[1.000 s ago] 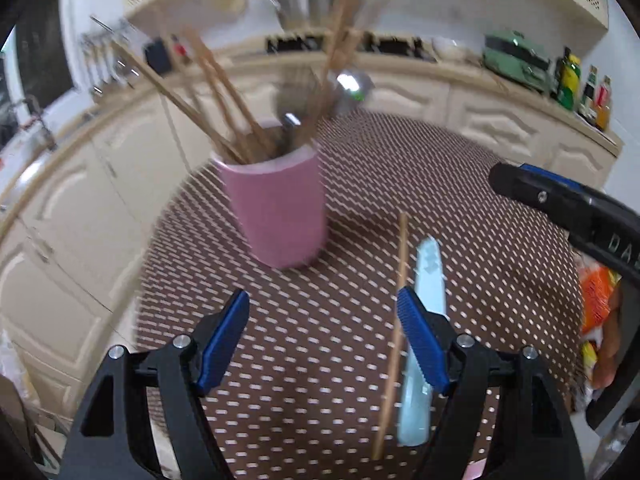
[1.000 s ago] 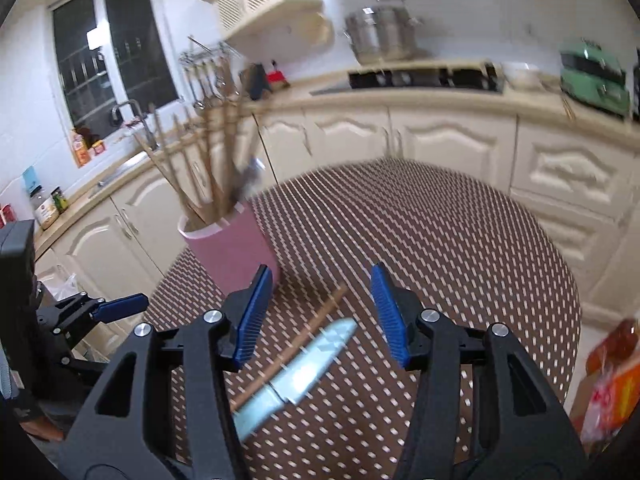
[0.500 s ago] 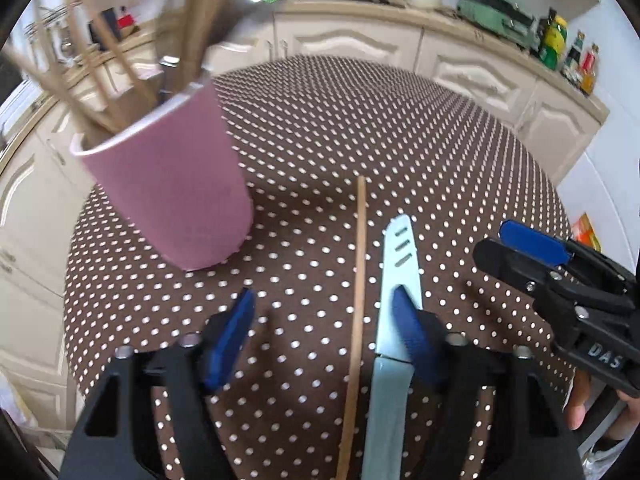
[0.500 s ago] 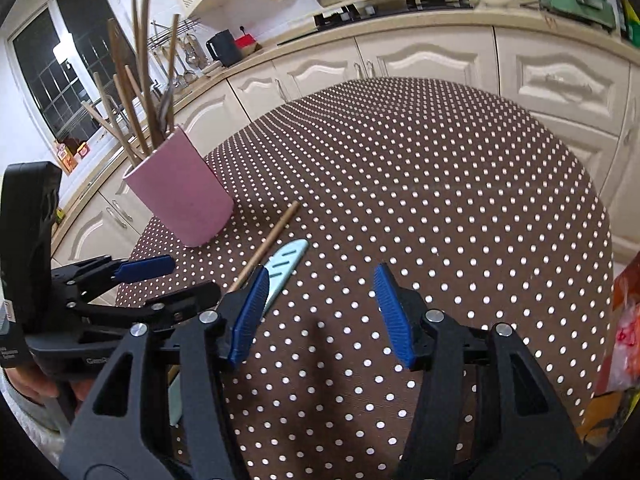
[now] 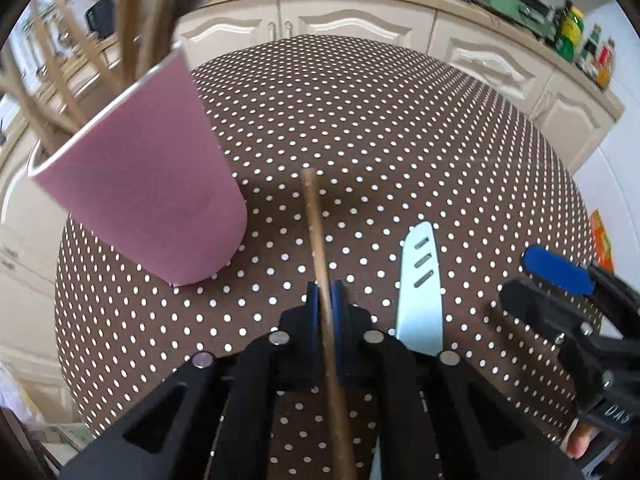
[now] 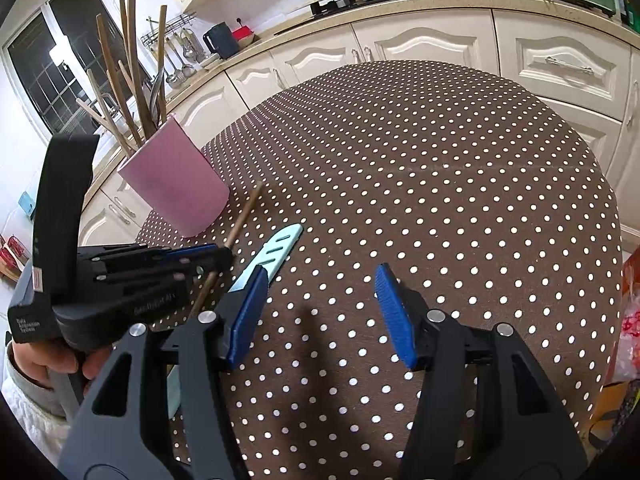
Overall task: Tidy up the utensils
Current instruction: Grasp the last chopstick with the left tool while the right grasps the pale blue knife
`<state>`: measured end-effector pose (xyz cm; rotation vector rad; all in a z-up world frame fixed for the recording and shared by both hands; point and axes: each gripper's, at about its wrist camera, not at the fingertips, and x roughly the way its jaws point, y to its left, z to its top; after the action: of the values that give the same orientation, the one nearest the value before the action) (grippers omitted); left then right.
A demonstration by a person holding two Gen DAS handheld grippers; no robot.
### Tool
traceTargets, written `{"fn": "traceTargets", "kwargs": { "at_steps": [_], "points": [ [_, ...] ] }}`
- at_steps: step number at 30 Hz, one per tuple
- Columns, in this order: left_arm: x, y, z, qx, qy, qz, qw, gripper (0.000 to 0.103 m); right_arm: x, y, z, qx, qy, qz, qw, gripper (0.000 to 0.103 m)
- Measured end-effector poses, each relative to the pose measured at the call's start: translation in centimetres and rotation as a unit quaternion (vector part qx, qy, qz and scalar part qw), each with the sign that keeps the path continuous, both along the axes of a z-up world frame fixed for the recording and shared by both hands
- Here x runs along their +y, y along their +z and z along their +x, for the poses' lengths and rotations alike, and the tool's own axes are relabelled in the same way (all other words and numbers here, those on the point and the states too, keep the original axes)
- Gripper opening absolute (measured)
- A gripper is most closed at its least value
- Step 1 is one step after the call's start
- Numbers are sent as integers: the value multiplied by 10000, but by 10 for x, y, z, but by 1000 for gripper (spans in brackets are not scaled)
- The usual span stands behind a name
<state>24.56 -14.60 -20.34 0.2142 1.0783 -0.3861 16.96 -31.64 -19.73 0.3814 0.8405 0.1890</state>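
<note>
From the left wrist view we see the left hand-held gripper (image 5: 326, 300) with its blue pads (image 5: 313, 304) drawn together and clamped on a thin wooden stick (image 5: 316, 232), which runs from 6 o'clock up toward 12 o'clock across the polka-dot counter (image 5: 400, 140). Its jaws have just been closing, and the stick lies between them. At 10 o'clock of the grip stands a pink utensil cup (image 5: 148, 184), holding a sheaf of wooden utensils (image 5: 60, 76) that lean out over its rim; these are blurred in this view. At 3 o'clock of the grip lies a pale blue knife (image 5: 420, 292), blade tip toward 12 o'clock, flat on the counter and just beside the stick — not touching it.

From the right wrist view we see the right hand-held gripper (image 6: 320, 312) with its pads (image 6: 394, 316) standing apart and nothing between them, poised above the dotted cloth; its jaws have just been opening slightly. Its left pad overlaps the knife's near part in the picture; whether it touches we cannot tell. A hand (image 6: 48, 364) in a pale sleeve grips the left tool at 8 o'clock.
</note>
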Motion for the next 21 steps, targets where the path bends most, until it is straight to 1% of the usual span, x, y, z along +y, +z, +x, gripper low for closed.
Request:
{"fn": "traceTargets", "kwargs": {
  "at_steps": [2,6,10,12,13,17,19,21],
  "points": [
    [7,1,-5,-20,163,-174,9997,6,4,1,1,65,27,-36,10000,56],
    [21,2,-23,-67,468,-368,9982,5,17,2,3,243,143,-217,9994,58],
    [39,8,-51,-184,507,-566,9969,5,37,3,6,425,349,-365,9978,59],
    [54,14,-64,-316,632,-656,9953,6,48,2,7,486,462,-411,9969,61],
    [62,16,-69,-396,713,-680,9943,6,53,2,8,514,466,-498,9963,62],
    [89,23,-76,-461,962,-827,9908,5,73,2,15,667,471,-757,9938,63],
    [102,24,-79,-482,1078,-835,9895,5,87,2,23,784,503,-966,9910,67],
    [110,28,-76,-473,1149,-859,9885,5,102,-1,30,842,569,-1231,9872,68]
  ]
}}
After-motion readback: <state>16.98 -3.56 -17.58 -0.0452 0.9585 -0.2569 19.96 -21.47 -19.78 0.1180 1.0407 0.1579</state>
